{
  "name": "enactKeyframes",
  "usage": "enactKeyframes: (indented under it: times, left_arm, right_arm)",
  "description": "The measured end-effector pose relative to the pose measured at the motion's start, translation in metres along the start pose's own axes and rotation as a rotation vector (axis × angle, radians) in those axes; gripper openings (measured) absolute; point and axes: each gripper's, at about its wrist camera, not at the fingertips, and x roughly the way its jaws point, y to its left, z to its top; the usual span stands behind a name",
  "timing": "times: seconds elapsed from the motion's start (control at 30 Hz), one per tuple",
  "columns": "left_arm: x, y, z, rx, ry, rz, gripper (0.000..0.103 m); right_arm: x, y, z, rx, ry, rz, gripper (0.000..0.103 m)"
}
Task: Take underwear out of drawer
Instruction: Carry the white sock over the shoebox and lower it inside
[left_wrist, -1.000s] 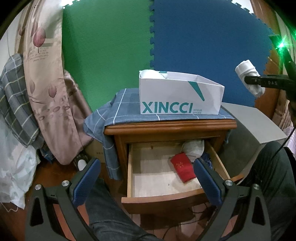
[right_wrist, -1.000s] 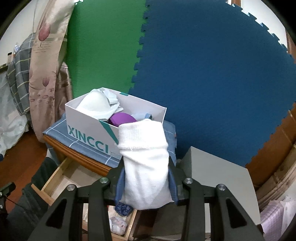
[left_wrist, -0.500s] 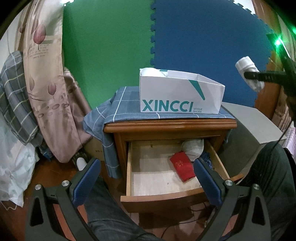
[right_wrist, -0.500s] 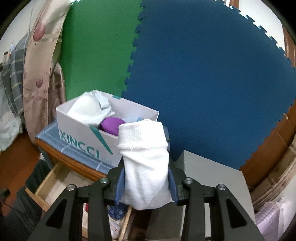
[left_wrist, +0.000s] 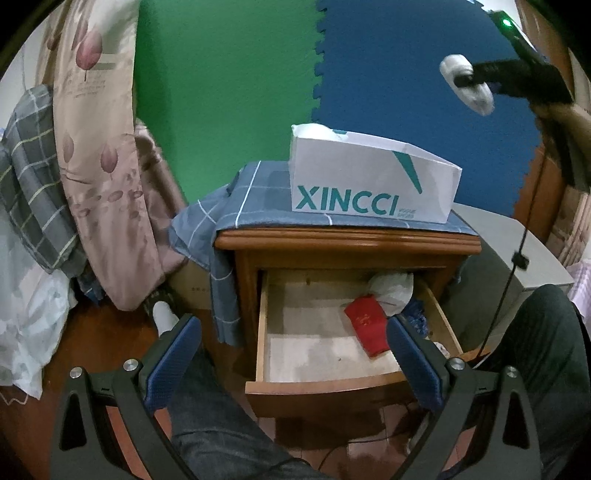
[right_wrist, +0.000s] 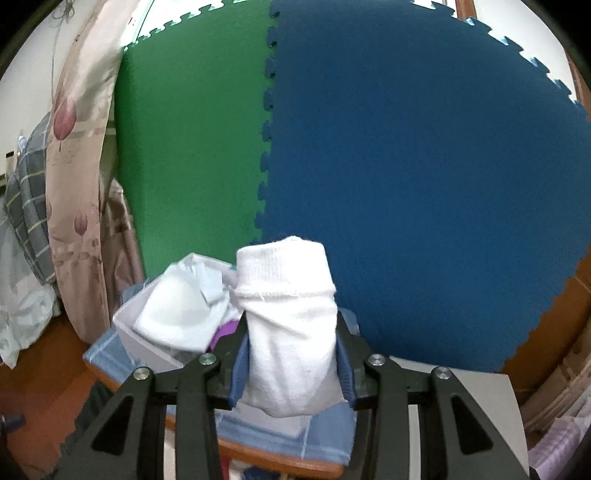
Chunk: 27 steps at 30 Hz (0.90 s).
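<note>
My right gripper (right_wrist: 291, 354) is shut on a rolled white garment (right_wrist: 290, 321), held in the air above the white XINCCI box (left_wrist: 373, 177). In the left wrist view that gripper (left_wrist: 465, 79) shows at the upper right with the white garment (left_wrist: 476, 98) in its jaws. The wooden drawer (left_wrist: 321, 384) of the nightstand stands pulled out. A red folded item (left_wrist: 365, 325), a pale bundle (left_wrist: 393, 286) and some blue cloth (left_wrist: 415, 319) lie in its right half. My left gripper (left_wrist: 291, 362) hangs open in front of the drawer, holding nothing.
The box (right_wrist: 127, 325) holds white and purple clothes and sits on a blue checked cloth (left_wrist: 240, 192) over the nightstand (left_wrist: 347, 243). A grey cabinet (left_wrist: 517, 251) stands to the right. Curtains and bedding (left_wrist: 92, 166) hang left. A person's legs (left_wrist: 221, 424) are below.
My right gripper has risen and swung left with the white garment, from beside the box to above it. The left gripper has stayed put.
</note>
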Motion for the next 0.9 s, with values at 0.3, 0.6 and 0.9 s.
enactKeyframes:
  times: [0.3,0.6,0.9]
  left_arm:
    - [0.008,0.016,-0.007,-0.031,0.037,0.025,0.099]
    - [0.018,0.027,-0.012,-0.040,0.078,0.042,0.099]
    - [0.025,0.036,-0.017,-0.056,0.104,0.052,0.099]
  right_arm:
    - [0.082,0.002,0.029,0.051,0.068,0.013,0.040]
    - [0.164,-0.012,0.011,0.141,0.225,0.032,0.040]
    - [0.202,-0.025,-0.012,0.201,0.315,0.058,0.040]
